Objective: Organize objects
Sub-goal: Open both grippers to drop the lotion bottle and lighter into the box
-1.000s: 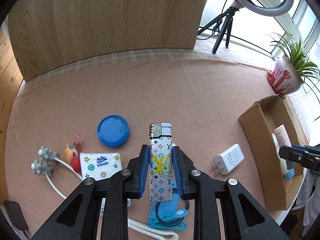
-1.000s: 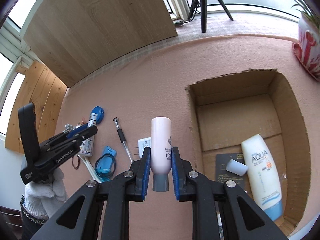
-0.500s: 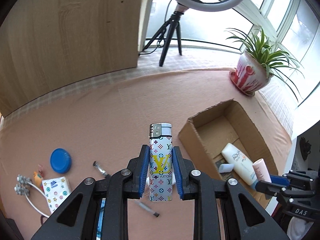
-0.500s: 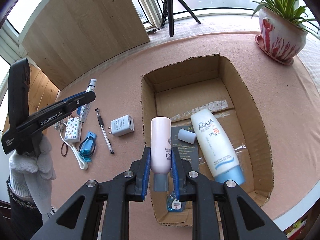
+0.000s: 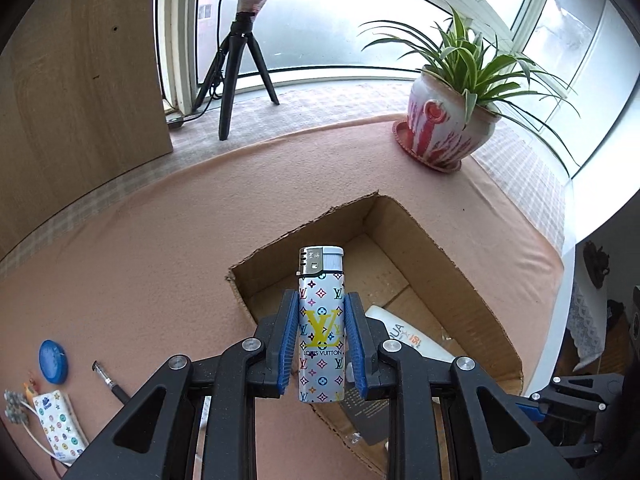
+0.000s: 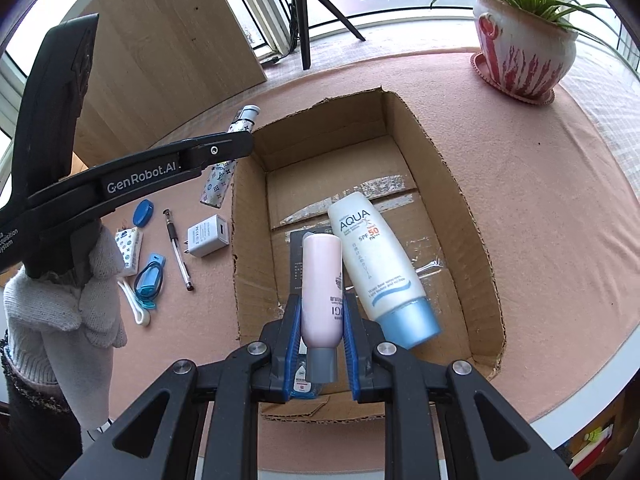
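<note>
My left gripper [image 5: 322, 340] is shut on a white lighter [image 5: 321, 320] printed with coloured monograms, held upright over the near left corner of the open cardboard box [image 5: 452, 264]. In the right wrist view the same lighter [image 6: 219, 178] hangs beside the box's left wall [image 6: 250, 240]. My right gripper [image 6: 322, 344] is shut on a pale pink tube [image 6: 322, 288] with a grey cap, above the box's near part. A white sunscreen tube [image 6: 376, 256] with a blue cap lies inside the box on a dark card.
Left of the box on the pink cloth lie a white charger [image 6: 208, 236], a pen [image 6: 178, 248], a blue lid [image 6: 143, 213], a tissue pack [image 6: 130, 246], a blue clip [image 6: 149, 278] and a white cord. A potted plant [image 6: 524, 48] and a tripod [image 6: 302, 12] stand behind. A gloved hand [image 6: 64, 308] holds the left gripper.
My left gripper has carried the lighter rightwards from above the loose items to the box's left corner. My right gripper has brought the pink tube over the box interior.
</note>
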The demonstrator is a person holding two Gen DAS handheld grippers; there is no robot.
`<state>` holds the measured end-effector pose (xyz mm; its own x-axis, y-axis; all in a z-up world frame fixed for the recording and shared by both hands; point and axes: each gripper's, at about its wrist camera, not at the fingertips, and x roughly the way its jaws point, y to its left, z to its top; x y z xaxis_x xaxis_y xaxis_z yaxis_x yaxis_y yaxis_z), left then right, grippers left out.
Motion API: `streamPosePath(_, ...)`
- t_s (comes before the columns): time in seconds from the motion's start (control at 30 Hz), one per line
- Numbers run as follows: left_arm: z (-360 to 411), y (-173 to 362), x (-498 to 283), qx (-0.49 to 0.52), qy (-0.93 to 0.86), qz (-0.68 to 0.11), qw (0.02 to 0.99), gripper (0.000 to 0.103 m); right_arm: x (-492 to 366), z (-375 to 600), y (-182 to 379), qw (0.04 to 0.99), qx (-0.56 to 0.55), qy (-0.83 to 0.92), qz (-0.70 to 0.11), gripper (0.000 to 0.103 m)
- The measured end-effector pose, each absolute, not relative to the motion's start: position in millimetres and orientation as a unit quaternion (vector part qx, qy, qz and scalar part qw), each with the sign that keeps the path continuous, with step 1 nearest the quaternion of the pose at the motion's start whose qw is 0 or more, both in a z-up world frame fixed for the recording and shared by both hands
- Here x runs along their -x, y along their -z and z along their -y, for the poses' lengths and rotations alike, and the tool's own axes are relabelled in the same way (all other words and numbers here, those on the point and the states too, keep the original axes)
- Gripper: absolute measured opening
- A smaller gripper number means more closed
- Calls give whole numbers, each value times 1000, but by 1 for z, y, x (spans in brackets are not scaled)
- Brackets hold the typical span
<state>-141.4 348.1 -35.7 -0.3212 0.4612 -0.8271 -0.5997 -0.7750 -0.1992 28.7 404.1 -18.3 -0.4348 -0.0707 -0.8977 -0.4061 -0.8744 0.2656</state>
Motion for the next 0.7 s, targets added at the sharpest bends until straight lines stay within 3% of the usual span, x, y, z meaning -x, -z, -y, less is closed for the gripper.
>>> streamPosePath(0.23,-365,39,138,482,-808,-82,329,25,-33,-411,19,105,518,-816,-233,18)
streamPosePath(0.27,-366,38,139,482,-809,-81,328,27,-34,-412,18,102,516,-818,-235,18)
streamPosePath(0.3,-367,38,139,482,-809,-80,327,36,-34,-412,18,101,512,-820,-236,19)
streamPosePath(0.33,-366,38,139,483,-809,-78,326,45,-34,-412,17,100,512,-820,-235,29)
streamPosePath(0.4,-365,37,139,481,-811,-75,323,48,-36,-413,15,107,508,-822,-232,46)
streamPosePath(0.7,-352,35,139,487,-812,-64,315,48,-35,-404,9,107,504,-832,-208,47)
